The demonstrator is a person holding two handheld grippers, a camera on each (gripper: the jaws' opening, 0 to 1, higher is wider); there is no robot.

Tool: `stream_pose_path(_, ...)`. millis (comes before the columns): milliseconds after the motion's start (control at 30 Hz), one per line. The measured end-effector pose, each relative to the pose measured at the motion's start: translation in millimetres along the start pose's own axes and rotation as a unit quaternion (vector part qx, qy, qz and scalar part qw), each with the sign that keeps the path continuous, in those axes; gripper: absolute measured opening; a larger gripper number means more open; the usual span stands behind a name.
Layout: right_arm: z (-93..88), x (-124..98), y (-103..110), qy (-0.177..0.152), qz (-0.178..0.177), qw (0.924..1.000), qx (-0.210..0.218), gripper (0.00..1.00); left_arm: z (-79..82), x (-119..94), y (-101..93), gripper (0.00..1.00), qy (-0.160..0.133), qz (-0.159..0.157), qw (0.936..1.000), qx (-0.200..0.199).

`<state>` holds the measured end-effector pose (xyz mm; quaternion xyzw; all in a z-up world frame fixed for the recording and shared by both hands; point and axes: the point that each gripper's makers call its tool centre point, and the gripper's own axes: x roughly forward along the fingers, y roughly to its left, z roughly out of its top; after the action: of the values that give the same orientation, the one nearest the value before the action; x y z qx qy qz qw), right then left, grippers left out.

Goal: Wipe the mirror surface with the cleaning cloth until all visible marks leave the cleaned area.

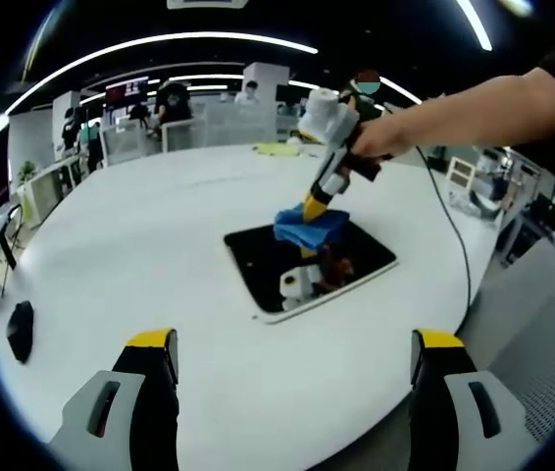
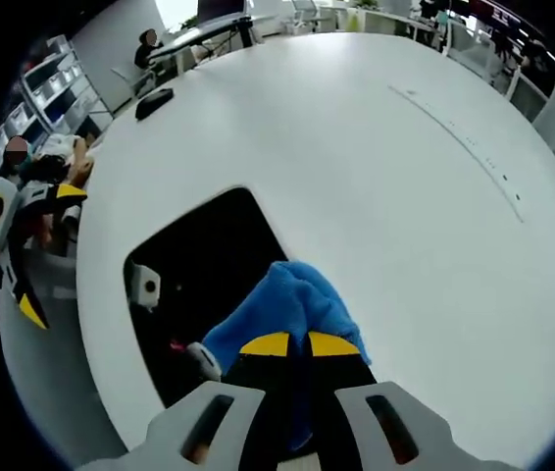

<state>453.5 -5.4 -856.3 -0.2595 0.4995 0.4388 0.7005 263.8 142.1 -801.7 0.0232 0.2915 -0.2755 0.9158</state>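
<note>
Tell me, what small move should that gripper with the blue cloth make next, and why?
Probably a short sideways stroke across the glass. The right gripper is shut on the blue cloth, which is pressed on the mirror near one edge, so most of the dark surface lies beyond it. The left gripper hangs open, apart.

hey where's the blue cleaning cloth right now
The blue cleaning cloth is pinched in the right gripper and pressed on the mirror, near the mirror's far edge in the left gripper view, mid-table.
</note>
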Motion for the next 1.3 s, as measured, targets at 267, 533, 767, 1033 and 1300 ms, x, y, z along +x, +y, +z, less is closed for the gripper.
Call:
stream_pose_path(267,-8.6,-3.8,-9.1,0.002,-0.004,0.9999,0.013,0.0,-0.1,-0.2,0.2,0.99,0.0,0.0,1.0,0.0)
stream_pose_path(533,-10.5,-3.6,-9.1,0.003,-0.02,0.9998,-0.003,0.0,-0.8,0.1,0.0,0.99,0.002,-0.001,1.0,0.002)
stream_pose_path(767,-12.5,-3.5,-8.7,0.002,-0.033,0.9994,-0.012,0.0,-0.7,-0.1,0.3,0.99,0.001,0.001,1.0,0.003)
stream_pose_path(1033,-19.0,-5.4,-0.3,-0.003,-0.043,0.999,-0.008,0.0,-1.0,0.0,0.6,0.99,0.002,0.001,1.0,0.004)
stream_pose_path(1300,-24.6,-6.9,10.5,-0.01,-0.053,0.9985,-0.007,0.0,-0.6,0.0,0.1,0.99,0.002,0.0,1.0,0.005)
